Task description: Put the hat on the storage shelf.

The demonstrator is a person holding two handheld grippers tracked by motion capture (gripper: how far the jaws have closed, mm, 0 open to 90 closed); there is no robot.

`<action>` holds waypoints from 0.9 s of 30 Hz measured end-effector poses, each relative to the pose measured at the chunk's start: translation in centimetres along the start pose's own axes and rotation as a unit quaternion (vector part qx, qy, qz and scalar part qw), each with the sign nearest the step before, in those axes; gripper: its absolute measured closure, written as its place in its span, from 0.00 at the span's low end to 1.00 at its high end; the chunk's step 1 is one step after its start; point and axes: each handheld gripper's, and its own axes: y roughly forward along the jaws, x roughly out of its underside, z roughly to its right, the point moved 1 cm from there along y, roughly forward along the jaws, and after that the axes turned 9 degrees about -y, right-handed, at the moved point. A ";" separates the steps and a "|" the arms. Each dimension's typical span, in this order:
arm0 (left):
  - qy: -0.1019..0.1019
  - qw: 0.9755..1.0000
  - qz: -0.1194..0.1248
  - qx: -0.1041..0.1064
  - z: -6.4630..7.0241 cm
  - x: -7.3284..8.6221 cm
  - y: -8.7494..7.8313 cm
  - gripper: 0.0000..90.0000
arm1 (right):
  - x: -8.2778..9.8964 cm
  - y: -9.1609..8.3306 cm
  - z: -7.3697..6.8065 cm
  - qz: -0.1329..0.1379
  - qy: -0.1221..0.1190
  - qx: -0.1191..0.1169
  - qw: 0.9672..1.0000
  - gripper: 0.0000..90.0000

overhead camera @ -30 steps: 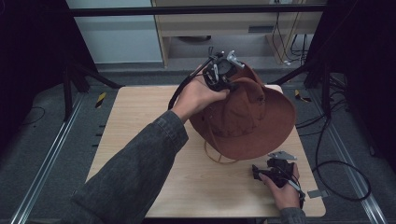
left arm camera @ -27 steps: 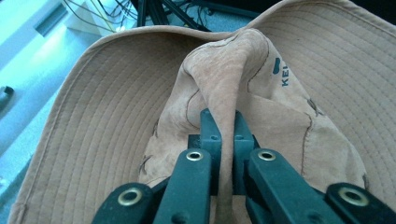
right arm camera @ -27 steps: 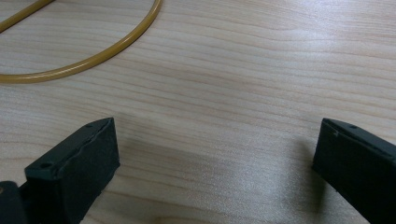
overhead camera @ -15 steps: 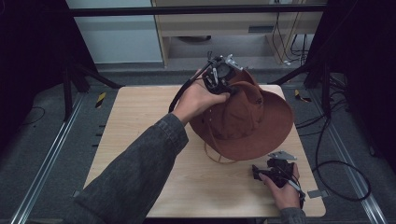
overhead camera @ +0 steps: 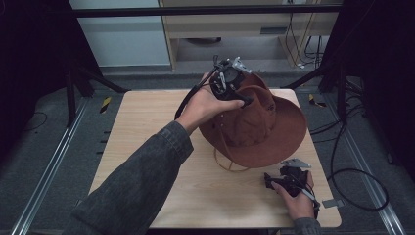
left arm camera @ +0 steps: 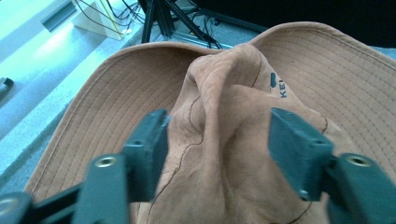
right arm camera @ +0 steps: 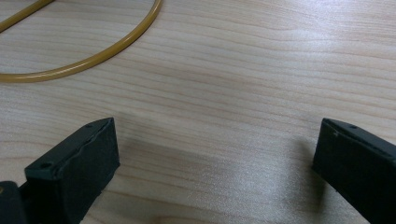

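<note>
A brown wide-brimmed hat (overhead camera: 274, 137) lies on the wooden table (overhead camera: 147, 127), its tan chin cord (overhead camera: 226, 165) looping out toward the front. My left gripper (overhead camera: 244, 100) hovers over the crown, pointing down into it. In the left gripper view its jaws (left arm camera: 217, 135) have just been opening; the creased crown (left arm camera: 224, 93) sits between them, with the pads spread to either side and not pinching it. My right gripper (overhead camera: 268, 182) rests near the table's front right, open (right arm camera: 217, 154) over bare wood, with the cord (right arm camera: 116, 46) ahead of it.
The table's left half is bare wood. Black frame legs (overhead camera: 78, 83) and cables (overhead camera: 342, 161) stand on the grey floor around the table. A cabinet (overhead camera: 235, 29) is behind it.
The left jaws have spread apart and let go of the hat's crown, and the hat has settled a little on the table. The right hand has not moved.
</note>
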 end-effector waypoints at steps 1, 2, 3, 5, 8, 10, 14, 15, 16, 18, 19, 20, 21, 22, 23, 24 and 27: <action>0.000 1.000 0.000 0.001 0.0 0.0 -0.1 0.35 | 0.0 0.0 0.0 0.000 -0.001 0.000 1.000 0.00; 0.000 1.000 -0.001 0.004 0.1 0.0 -0.2 0.31 | 0.0 0.0 0.0 0.000 0.000 0.001 1.000 0.00; 0.000 1.000 -0.007 0.010 0.2 0.0 -0.3 0.27 | 0.0 0.0 0.0 0.000 0.000 0.000 1.000 0.00; 0.009 1.000 -0.026 0.013 0.4 0.0 -0.4 0.20 | 0.0 0.0 0.0 0.000 0.000 0.000 1.000 0.00; 0.015 0.999 -0.030 0.013 0.6 0.1 -0.7 0.14 | 0.0 0.0 0.0 0.000 0.000 0.000 1.000 0.01; 0.015 0.999 -0.029 0.012 0.5 0.1 -0.9 0.12 | 0.0 0.0 0.0 0.000 0.000 0.000 1.000 0.01; 0.018 0.999 -0.025 0.014 0.4 0.2 -1.7 0.10 | 0.0 0.0 0.0 0.000 0.000 0.000 1.000 0.00; 0.020 0.999 -0.024 0.012 0.4 0.2 -1.9 0.10 | 0.0 0.0 0.0 0.000 0.000 0.000 1.000 0.01; 0.020 1.000 -0.021 0.012 0.3 0.3 -2.1 0.10 | 0.0 0.0 0.0 0.000 0.000 0.000 1.000 0.00; 0.017 1.000 -0.019 0.014 0.2 0.3 -2.5 0.10 | 0.0 0.0 0.0 0.000 0.000 0.000 1.000 0.00; 0.017 1.000 -0.019 0.014 0.2 0.3 -2.5 0.10 | 0.0 0.0 0.0 0.000 0.000 0.000 1.000 0.00; 0.019 1.000 -0.019 0.013 0.0 0.4 -2.8 0.10 | 0.0 0.0 0.0 0.000 0.000 0.000 1.000 0.00; 0.018 1.000 -0.016 0.010 0.0 0.5 -3.2 0.09 | 0.0 0.0 0.0 0.000 0.000 0.000 1.000 0.01; 0.017 1.000 -0.012 0.008 -0.1 0.5 -3.4 0.09 | 0.0 0.0 0.0 0.000 0.000 0.000 1.000 0.00; 0.017 1.000 -0.012 0.008 -0.1 0.5 -3.4 0.09 | 0.0 0.0 0.0 0.000 0.000 0.000 1.000 0.00; 0.018 1.000 -0.011 0.007 -0.1 0.6 -3.7 0.09 | 0.0 0.0 0.0 0.000 0.000 0.000 1.000 0.00; 0.019 1.000 -0.007 0.005 -0.2 0.9 -4.7 0.08 | 0.0 0.0 0.0 0.000 0.000 -0.001 1.000 0.01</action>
